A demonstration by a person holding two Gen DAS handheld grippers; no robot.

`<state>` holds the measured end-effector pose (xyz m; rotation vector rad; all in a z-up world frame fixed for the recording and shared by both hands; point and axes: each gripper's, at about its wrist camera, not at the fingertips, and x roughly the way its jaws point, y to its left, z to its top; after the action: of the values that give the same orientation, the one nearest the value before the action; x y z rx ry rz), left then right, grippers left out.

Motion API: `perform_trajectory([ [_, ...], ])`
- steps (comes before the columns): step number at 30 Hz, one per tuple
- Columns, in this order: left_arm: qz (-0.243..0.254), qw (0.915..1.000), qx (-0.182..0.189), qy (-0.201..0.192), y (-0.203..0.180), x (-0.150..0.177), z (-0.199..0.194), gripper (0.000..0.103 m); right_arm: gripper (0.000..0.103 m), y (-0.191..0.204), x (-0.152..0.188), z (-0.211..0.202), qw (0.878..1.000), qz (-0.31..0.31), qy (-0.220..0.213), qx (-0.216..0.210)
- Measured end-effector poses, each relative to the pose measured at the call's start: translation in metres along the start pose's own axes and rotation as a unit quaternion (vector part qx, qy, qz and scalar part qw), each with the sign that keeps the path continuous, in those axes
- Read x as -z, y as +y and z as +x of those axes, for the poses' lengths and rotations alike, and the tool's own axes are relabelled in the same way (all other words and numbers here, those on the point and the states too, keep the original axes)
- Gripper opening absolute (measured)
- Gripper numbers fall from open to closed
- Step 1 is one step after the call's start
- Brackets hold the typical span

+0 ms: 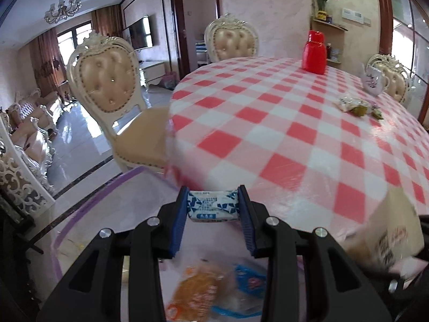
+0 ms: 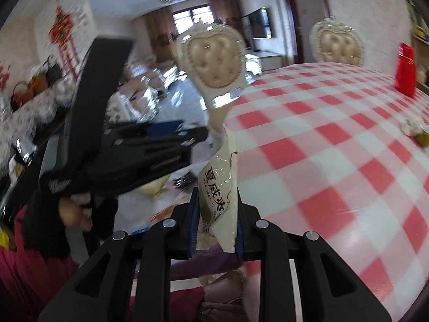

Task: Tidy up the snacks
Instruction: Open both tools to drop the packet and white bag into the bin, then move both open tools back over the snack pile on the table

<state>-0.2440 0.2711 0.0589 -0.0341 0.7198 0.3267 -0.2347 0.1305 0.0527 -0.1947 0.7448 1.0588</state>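
My left gripper [image 1: 213, 206] is shut on a small white-and-blue snack packet [image 1: 213, 205], held over a clear container with a purple rim [image 1: 88, 204] at the near edge of the table. Inside it lie an orange packet [image 1: 193, 291] and a blue packet [image 1: 250, 281]. My right gripper [image 2: 217, 216] is shut on a cream snack packet with black characters [image 2: 221, 187], held upright beside the table edge. The left gripper [image 2: 139, 155] shows in the right wrist view, to the left. A few loose snacks [image 1: 356, 106] lie on the far right of the table.
The round table has a red-and-white checked cloth [image 1: 295, 123]. A red jar [image 1: 314, 52] and a white teapot [image 1: 374, 80] stand at the far side. Cream padded chairs [image 1: 110, 86] stand around the table. A beige packet [image 1: 394, 238] blurs at my right.
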Motion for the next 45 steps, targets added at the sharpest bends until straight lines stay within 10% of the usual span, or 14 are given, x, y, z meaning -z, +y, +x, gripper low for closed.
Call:
perform_trajectory([
  [9,0.035,0.9971,-0.062,0.028,0.03,0.002,-0.008,0.041,0.032,0.053,0.008,0.017,0.994,-0.08,0.033,-0.064],
  [11,0.021,0.9962,-0.08,0.027,0.038,0.0,-0.011,0.072,0.06,0.047,0.005,0.009,0.996,-0.069,0.014,-0.053],
  [13,0.013,0.9953,-0.096,0.011,0.04,-0.002,-0.018,0.085,0.062,0.036,0.002,0.0,0.998,-0.05,-0.001,-0.048],
  [25,0.029,0.9994,-0.016,0.0,-0.031,-0.027,-0.014,0.097,0.081,-0.101,-0.005,-0.068,0.989,0.091,-0.068,0.091],
  [34,0.087,0.9893,0.111,-0.039,-0.209,-0.099,0.033,0.101,0.086,-0.261,0.031,-0.149,0.912,0.239,-0.103,0.317],
  [40,0.108,0.974,0.187,-0.069,-0.326,-0.126,0.065,0.101,0.087,-0.348,0.058,-0.197,0.859,0.31,-0.117,0.39],
  [45,0.109,0.9674,0.218,-0.067,-0.381,-0.146,0.09,0.101,0.087,-0.395,0.059,-0.215,0.838,0.341,-0.123,0.407],
])
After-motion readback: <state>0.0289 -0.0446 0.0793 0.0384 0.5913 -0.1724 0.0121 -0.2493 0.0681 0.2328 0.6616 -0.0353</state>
